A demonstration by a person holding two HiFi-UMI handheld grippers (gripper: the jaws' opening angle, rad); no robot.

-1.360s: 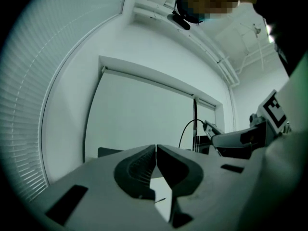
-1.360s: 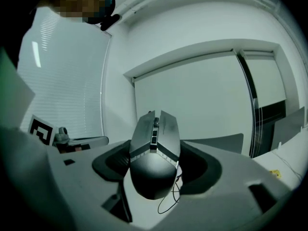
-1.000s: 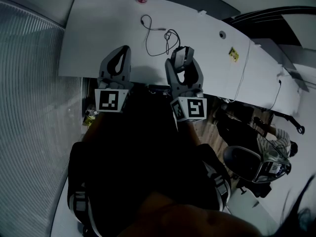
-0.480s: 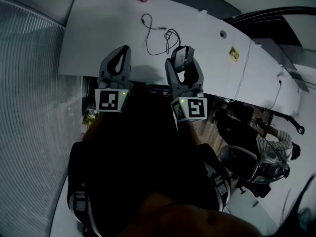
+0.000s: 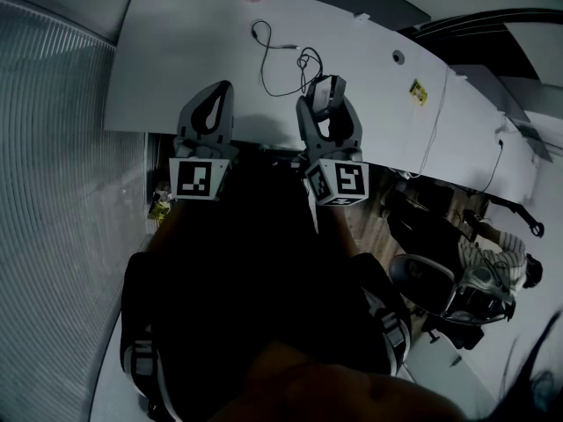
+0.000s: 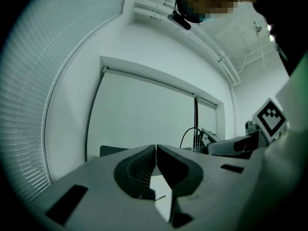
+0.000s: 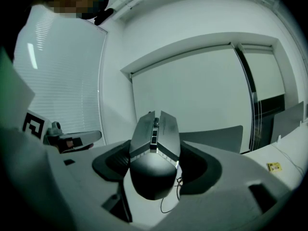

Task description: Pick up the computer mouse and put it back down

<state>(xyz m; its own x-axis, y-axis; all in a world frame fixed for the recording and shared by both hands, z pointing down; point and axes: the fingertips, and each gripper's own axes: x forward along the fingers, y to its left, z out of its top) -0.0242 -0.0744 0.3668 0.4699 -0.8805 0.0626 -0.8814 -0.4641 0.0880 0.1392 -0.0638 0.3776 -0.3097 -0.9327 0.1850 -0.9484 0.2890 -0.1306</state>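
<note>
Head view: one computer mouse point(image 5: 325, 96) clamped in right tool point(image 5: 328, 89); left tool point(image 5: 222, 87) closed.

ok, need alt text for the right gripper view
The right gripper is shut on a grey computer mouse, top side towards the camera, its thin black cable trailing beneath over the white desk. Behind are a white wall and a drawn roller blind; the left gripper shows at the left.
</note>
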